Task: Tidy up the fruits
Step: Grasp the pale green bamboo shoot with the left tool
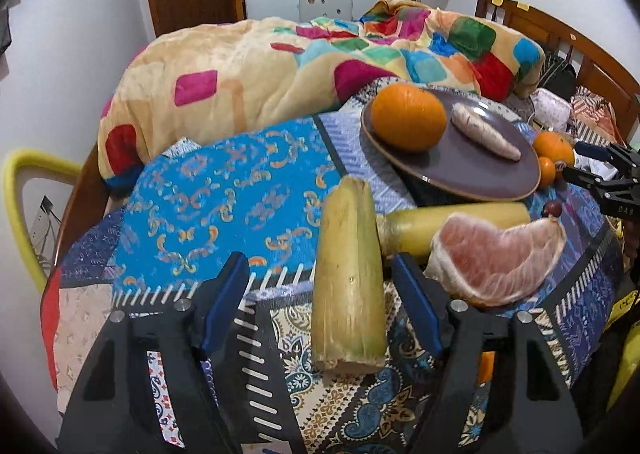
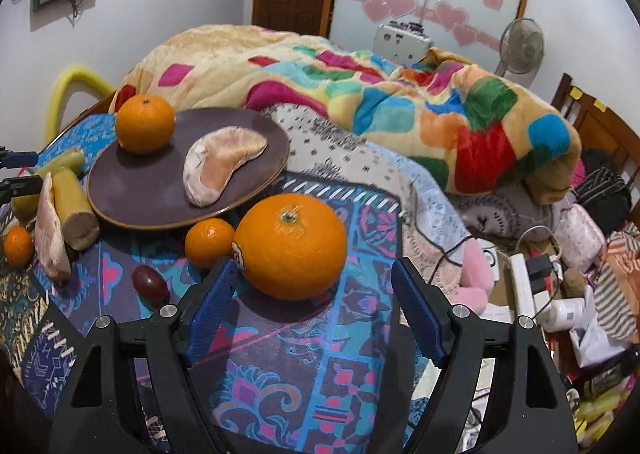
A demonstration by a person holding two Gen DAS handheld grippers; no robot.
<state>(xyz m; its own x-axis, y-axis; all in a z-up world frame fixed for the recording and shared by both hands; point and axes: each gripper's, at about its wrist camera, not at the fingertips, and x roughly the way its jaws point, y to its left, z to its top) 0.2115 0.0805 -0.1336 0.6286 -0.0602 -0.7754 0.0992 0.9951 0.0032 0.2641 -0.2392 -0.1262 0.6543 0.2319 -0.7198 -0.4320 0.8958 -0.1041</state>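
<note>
Fruit lies scattered over a patterned blue and purple cloth point(image 2: 288, 338) spread on a bed, with a round dark brown plate point(image 2: 132, 190) resting among it. On the plate sit a medium orange point(image 2: 145, 129) near its far rim and a pale peeled pomelo wedge point(image 2: 218, 168) beside it, the two apart.

The left gripper point(image 1: 316, 290) points down at a peeled yellowish sugarcane stick point(image 1: 348, 282) lying lengthwise between its blue-padded fingers point(image 1: 224, 294). The jaws stand apart, and the stick lies close to the right pad, though whether they touch I cannot tell; a clear gap shows on the left. A second sugarcane piece point(image 1: 452, 220) lies crosswise behind it, and a large pink pomelo segment point(image 1: 496, 258) rests against that piece, just beyond the right finger. A small dark red fruit point(image 1: 553, 208) lies past the segment near the plate's edge.

The right gripper point(image 2: 316, 294) hovers with its jaws spread around a large round orange point(image 2: 291, 246) bearing a small sticker on its left side. The left pad is just beside the orange, the right pad well clear, so nothing is gripped. A smaller orange point(image 2: 208, 242) sits touching the plate's near rim, a glossy dark red oval fruit point(image 2: 150, 283) lies left of the gripper, and another small orange point(image 2: 17, 245) sits at the far left.

A bright patchwork blanket point(image 2: 360, 94) is heaped behind the cloth.
</note>
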